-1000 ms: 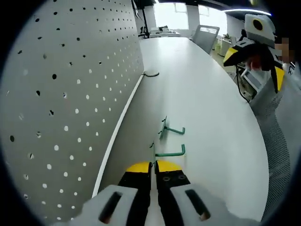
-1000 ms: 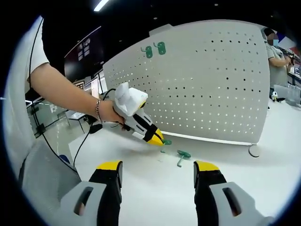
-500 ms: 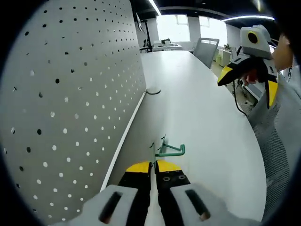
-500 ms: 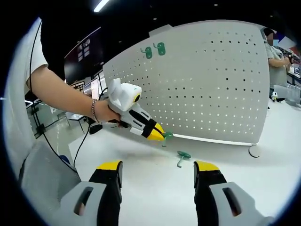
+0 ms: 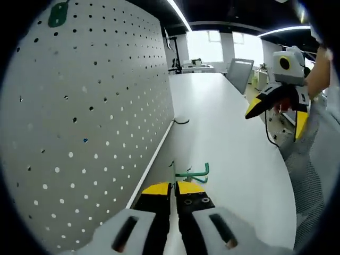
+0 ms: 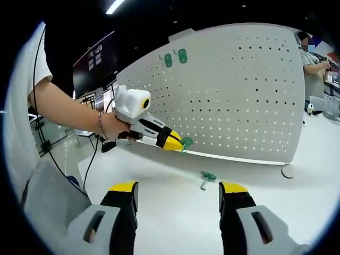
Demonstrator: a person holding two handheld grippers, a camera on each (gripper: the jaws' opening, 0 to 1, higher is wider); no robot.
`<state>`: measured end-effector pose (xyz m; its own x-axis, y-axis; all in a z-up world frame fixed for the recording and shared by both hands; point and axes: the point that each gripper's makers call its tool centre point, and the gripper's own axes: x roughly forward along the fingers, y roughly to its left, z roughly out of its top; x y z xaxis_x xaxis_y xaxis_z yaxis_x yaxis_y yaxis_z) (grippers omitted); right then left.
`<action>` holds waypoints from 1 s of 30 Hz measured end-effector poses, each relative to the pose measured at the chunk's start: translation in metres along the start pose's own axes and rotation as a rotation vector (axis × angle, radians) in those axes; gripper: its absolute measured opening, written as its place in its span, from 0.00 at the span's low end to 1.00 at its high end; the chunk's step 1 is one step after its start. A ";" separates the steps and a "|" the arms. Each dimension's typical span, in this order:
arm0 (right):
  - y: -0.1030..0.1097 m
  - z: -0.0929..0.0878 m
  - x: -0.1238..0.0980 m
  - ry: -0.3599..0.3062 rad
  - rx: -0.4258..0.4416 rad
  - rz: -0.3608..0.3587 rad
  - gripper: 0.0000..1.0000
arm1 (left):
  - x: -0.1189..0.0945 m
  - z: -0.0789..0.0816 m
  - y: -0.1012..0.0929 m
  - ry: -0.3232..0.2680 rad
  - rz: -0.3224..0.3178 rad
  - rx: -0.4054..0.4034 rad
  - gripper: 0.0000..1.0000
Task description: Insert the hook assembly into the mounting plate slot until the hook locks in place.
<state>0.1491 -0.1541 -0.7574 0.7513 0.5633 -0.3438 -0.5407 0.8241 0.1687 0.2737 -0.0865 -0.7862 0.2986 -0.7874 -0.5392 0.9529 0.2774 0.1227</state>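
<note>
My left gripper (image 5: 172, 187) is shut on a green hook (image 5: 191, 172) and holds it in the air beside the white pegboard (image 5: 90, 117). In the right gripper view a person's hand carries that left gripper (image 6: 178, 143), with the green hook (image 6: 186, 142) at its tip close to the pegboard (image 6: 239, 95). A second green hook (image 6: 206, 177) lies on the white table (image 6: 175, 212). My right gripper (image 6: 179, 194) stands open above the table with nothing between its jaws; it also hangs in the air at the right of the left gripper view (image 5: 276, 103).
Two green hooks (image 6: 175, 56) are mounted near the pegboard's top edge. The board's round foot (image 6: 287, 170) rests on the table at the right. A person (image 6: 313, 58) stands at the far right behind the board. An office chair (image 5: 241, 71) stands beyond the table.
My left gripper has lifted one green hook off the table and carried it up toward the pegboard. The other hook stays on the table. My right gripper has not moved.
</note>
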 end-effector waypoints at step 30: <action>0.001 0.005 -0.001 -0.023 0.005 0.001 0.59 | -0.040 0.041 -0.006 -0.150 0.096 -0.062 0.03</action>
<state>0.1496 -0.1539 -0.7517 0.7594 0.5654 -0.3219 -0.5398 0.8238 0.1734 0.2578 -0.0790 -0.7314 0.3973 -0.8274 -0.3968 0.9158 0.3854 0.1134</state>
